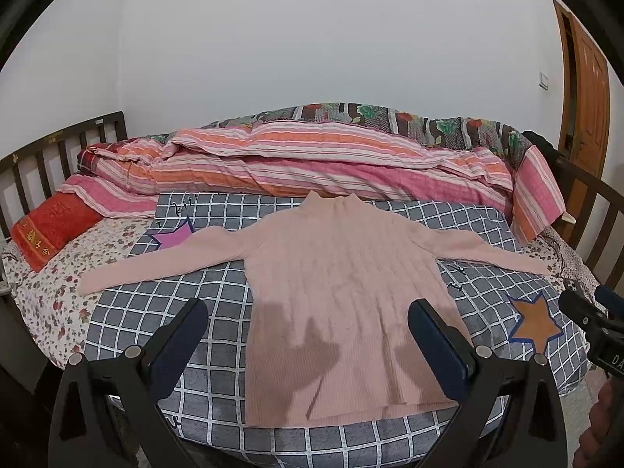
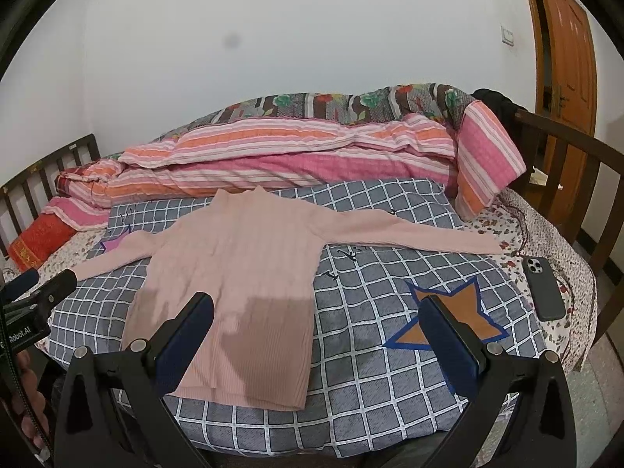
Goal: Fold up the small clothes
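A pink ribbed turtleneck sweater (image 1: 335, 284) lies flat, front up, on a grey checked blanket (image 1: 163, 312), both sleeves spread out sideways. It also shows in the right wrist view (image 2: 241, 273). My left gripper (image 1: 308, 312) is open and empty, above the sweater's lower body near the hem. My right gripper (image 2: 318, 312) is open and empty, above the blanket just right of the sweater's hem. Each gripper shows at the edge of the other's view.
The blanket (image 2: 390, 370) covers a bed with a floral sheet (image 1: 58, 292). Rolled striped quilts (image 1: 312, 160) lie behind the sweater. A red pillow (image 1: 50, 230) sits at left. A dark phone (image 2: 544, 288) lies at the bed's right. Wooden bed rails (image 2: 577, 163) and a door (image 2: 565, 50) stand beyond.
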Available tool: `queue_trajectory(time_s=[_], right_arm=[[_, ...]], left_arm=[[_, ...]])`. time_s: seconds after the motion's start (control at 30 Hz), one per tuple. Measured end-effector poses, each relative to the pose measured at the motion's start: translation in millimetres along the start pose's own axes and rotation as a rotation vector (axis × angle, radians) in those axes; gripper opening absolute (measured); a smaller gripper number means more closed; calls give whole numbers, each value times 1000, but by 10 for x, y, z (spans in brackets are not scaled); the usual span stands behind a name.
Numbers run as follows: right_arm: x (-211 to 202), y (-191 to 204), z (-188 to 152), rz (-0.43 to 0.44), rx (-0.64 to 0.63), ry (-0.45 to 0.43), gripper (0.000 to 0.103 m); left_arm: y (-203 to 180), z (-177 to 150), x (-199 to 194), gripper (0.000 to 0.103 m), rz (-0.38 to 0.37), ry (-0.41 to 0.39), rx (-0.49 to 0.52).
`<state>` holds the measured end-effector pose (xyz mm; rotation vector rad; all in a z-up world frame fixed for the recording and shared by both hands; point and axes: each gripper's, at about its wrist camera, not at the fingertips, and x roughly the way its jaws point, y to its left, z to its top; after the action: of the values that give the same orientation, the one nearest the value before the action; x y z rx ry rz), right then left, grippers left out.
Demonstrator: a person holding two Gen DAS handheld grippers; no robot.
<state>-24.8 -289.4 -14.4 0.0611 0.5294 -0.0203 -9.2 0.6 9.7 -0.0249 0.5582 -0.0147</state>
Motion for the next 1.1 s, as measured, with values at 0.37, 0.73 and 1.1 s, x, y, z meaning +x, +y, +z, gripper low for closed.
queue_trajectory(time_s=[0.37, 0.73, 1.1], right_arm=[[-27, 26, 19, 3, 2, -9, 103], [-51, 51, 15, 1, -4, -16, 103], [-34, 56, 7, 2, 0, -9, 103]], left_arm=[[-3, 34, -28, 103, -13, -11, 0], [17, 22, -43, 103, -15, -15, -10], [37, 17, -44, 103, -18, -15, -17]])
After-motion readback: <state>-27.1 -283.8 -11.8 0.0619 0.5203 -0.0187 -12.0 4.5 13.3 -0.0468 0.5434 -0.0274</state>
